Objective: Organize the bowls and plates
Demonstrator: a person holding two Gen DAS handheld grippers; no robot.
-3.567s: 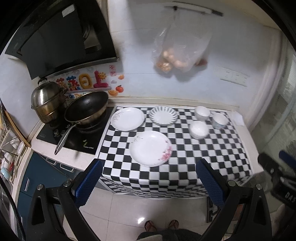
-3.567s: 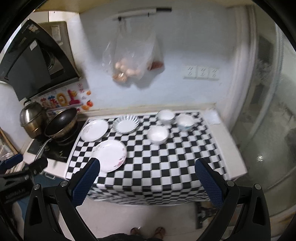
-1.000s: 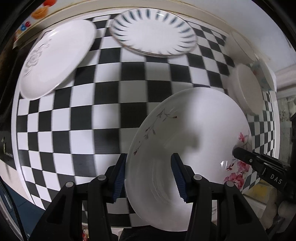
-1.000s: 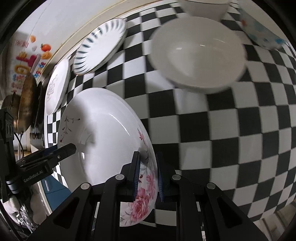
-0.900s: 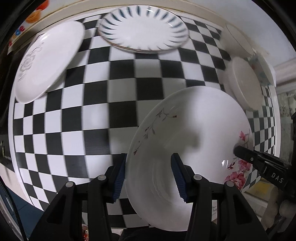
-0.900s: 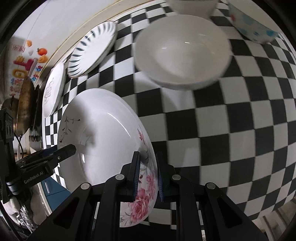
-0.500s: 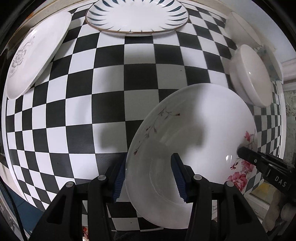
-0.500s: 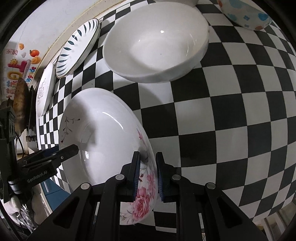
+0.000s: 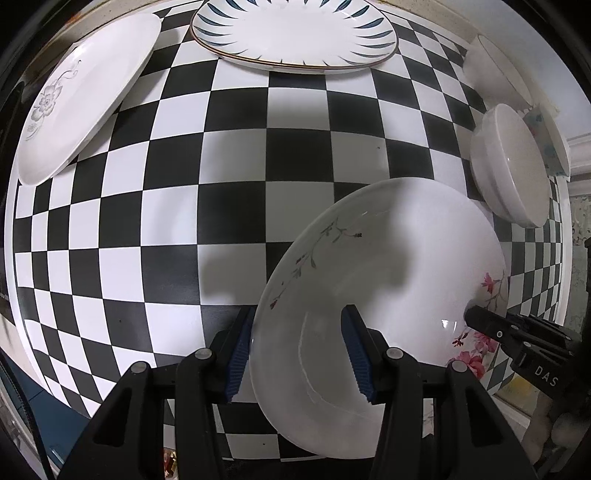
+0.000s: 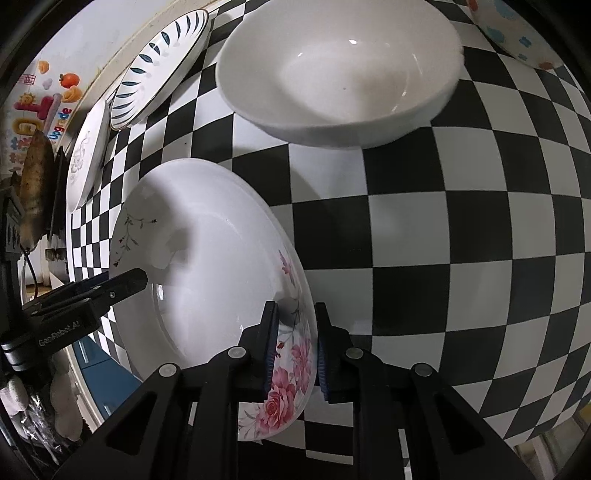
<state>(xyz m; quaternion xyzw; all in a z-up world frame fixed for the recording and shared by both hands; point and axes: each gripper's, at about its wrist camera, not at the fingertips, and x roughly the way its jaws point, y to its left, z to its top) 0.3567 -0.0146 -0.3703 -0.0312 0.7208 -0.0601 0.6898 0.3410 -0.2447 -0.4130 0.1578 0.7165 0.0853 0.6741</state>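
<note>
Both grippers hold the white plate with pink flowers (image 9: 388,266) above the checkered cloth. My left gripper (image 9: 297,343) is shut on its left rim. My right gripper (image 10: 293,345) is shut on its flowered right rim; the plate (image 10: 207,251) fills the lower left of the right wrist view. A white bowl (image 10: 340,70) sits just beyond the plate; it also shows in the left wrist view (image 9: 509,166). A blue-striped plate (image 9: 295,33) and a white plate with a grey flower (image 9: 81,96) lie at the back.
The black-and-white checkered cloth (image 9: 184,206) covers the counter. Two more bowls stand at the back right, one white (image 9: 495,70) and one with blue spots (image 10: 513,33). A wok (image 10: 35,184) sits left of the cloth. The counter's front edge is near.
Since 3.6 s ago both grippers came down and shut on the flowered plate. Over the last second the plate has moved forward and right, toward the white bowl.
</note>
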